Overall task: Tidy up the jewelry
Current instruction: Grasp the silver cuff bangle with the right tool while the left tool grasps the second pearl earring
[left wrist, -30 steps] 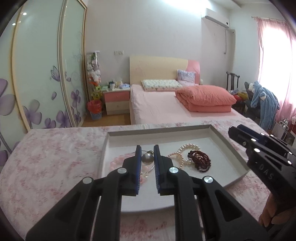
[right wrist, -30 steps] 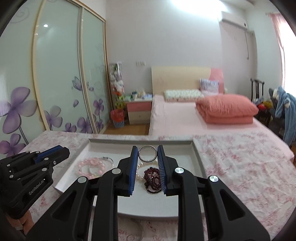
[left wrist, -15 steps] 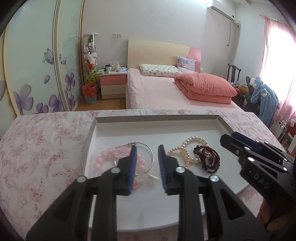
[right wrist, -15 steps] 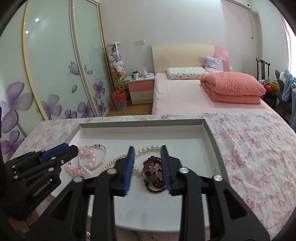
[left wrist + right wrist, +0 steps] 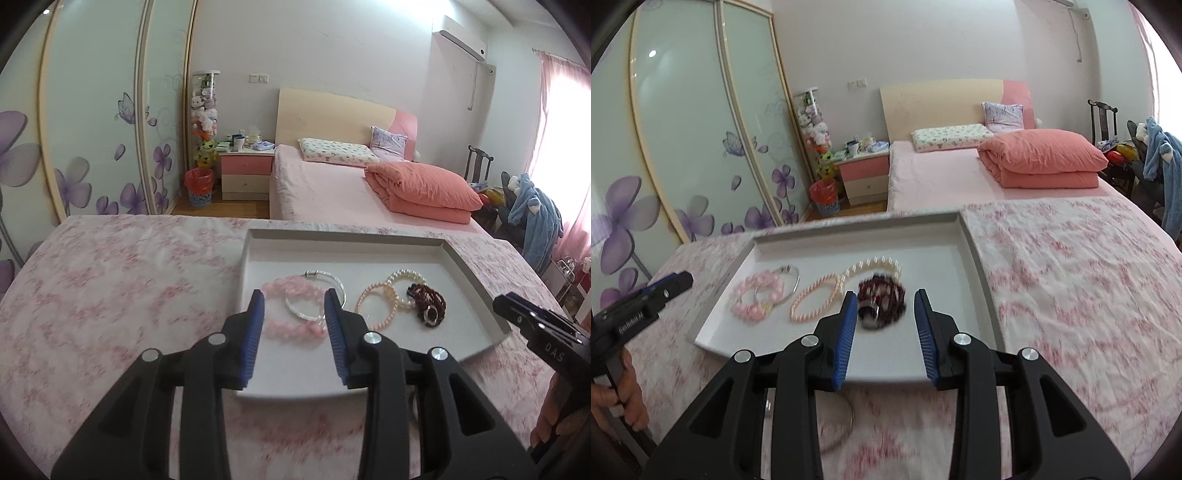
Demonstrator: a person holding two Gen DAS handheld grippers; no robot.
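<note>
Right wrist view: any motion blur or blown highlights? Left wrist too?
Right wrist view: dark red bead bracelet and floral cloth smeared by motion; the bed behind stays sharp. Left wrist view: cloth near the left gripper blurred, bracelets in the white tray crisp; window blown out. Both fisheye-bowed.

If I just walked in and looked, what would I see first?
Probably the shallow white tray on the pink flowery bedspread, with bracelets lying in a row: a pink bead bracelet and thin silver bangle at the left, pale pearl strands in the middle, a dark red bead bracelet at the right. Behind it, a folded coral duvet sits on the bed.
</note>
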